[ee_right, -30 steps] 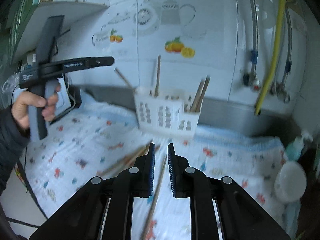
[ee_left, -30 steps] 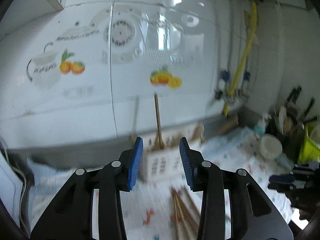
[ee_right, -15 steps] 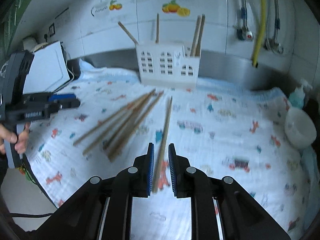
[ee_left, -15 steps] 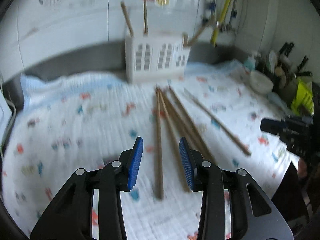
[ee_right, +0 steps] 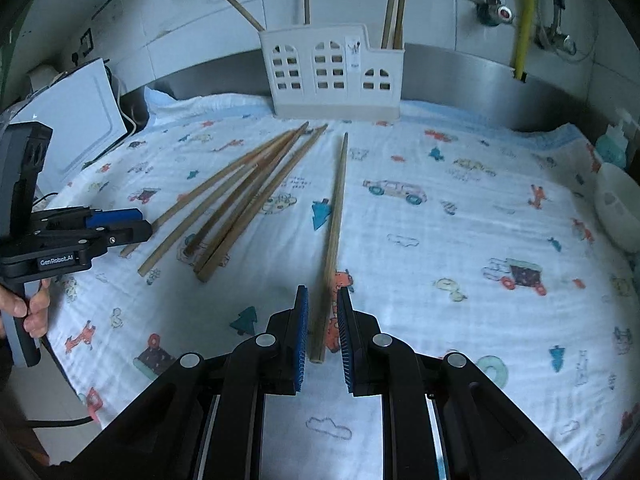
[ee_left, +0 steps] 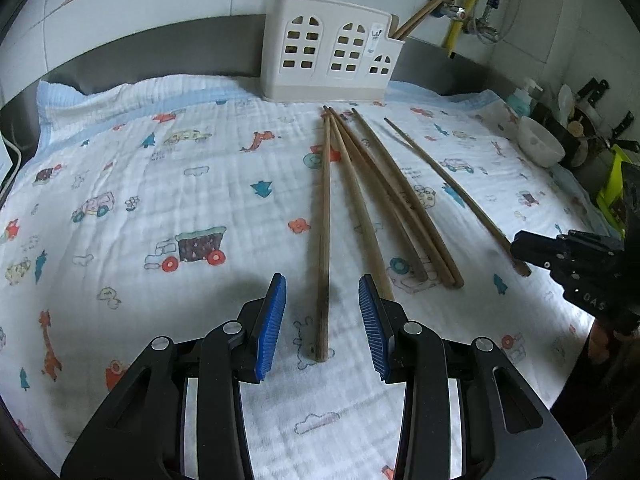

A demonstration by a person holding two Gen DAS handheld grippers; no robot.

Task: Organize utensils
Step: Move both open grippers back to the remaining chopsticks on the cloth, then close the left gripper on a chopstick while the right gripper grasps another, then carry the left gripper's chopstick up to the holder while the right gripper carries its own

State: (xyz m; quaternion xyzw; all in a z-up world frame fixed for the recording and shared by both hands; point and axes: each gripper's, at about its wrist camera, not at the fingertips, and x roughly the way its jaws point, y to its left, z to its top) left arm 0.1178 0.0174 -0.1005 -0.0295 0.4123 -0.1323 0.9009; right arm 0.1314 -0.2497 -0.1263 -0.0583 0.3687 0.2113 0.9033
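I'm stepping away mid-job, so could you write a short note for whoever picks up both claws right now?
Left claw: open, straddling the near end of the leftmost chopstick, not gripping.
Right claw: narrow gap around the lone chopstick, pads not visibly pressing.
Things: six chopsticks lie loose on the cloth; the white holder stands at the back wall with a few sticks in it.
Done: those few.
Left: grip each loose chopstick and put it in the holder.

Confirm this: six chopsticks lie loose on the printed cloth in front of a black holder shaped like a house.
Wrong on the colour. The holder is white, not black, as the right wrist view shows. The rest holds: six chopsticks lie loose on the printed cloth in front of it.
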